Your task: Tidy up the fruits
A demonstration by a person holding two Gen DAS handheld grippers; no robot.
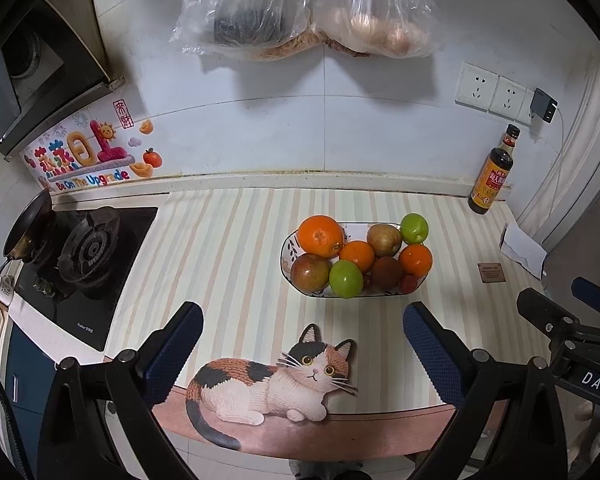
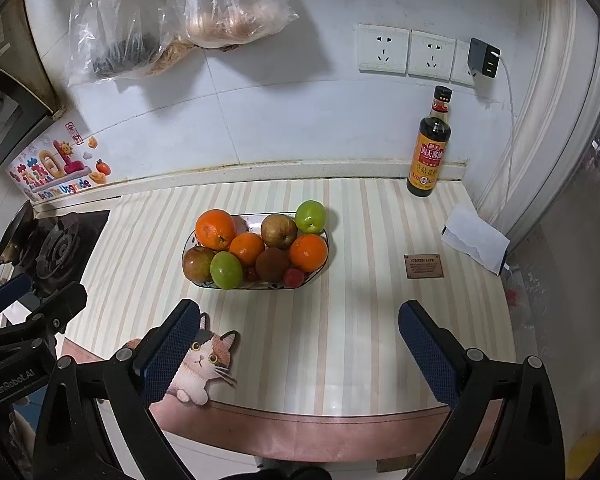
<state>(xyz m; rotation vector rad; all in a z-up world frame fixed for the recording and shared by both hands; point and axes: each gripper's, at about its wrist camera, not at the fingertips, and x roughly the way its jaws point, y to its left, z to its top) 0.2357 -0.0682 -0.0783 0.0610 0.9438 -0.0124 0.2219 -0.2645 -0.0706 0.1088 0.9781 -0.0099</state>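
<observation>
A white patterned plate (image 1: 290, 246) (image 2: 256, 286) on the striped counter mat holds a pile of fruit: oranges (image 1: 320, 236) (image 2: 215, 229), green apples (image 1: 345, 279) (image 2: 226, 269), brownish apples (image 1: 310, 272) (image 2: 278, 231), a brown kiwi (image 1: 386, 273) (image 2: 273, 264) and small red fruits (image 1: 408, 283) (image 2: 293, 277). My left gripper (image 1: 302, 350) is open and empty, near the mat's front edge, short of the plate. My right gripper (image 2: 299, 346) is open and empty, in front and to the right of the plate.
A soy sauce bottle (image 1: 494, 172) (image 2: 429, 144) stands at the back right by the wall sockets (image 2: 406, 52). A gas stove (image 1: 88, 252) with a pan (image 1: 28, 226) lies left. Plastic bags (image 1: 308, 4) hang on the wall. A folded white paper (image 2: 476, 238) lies right.
</observation>
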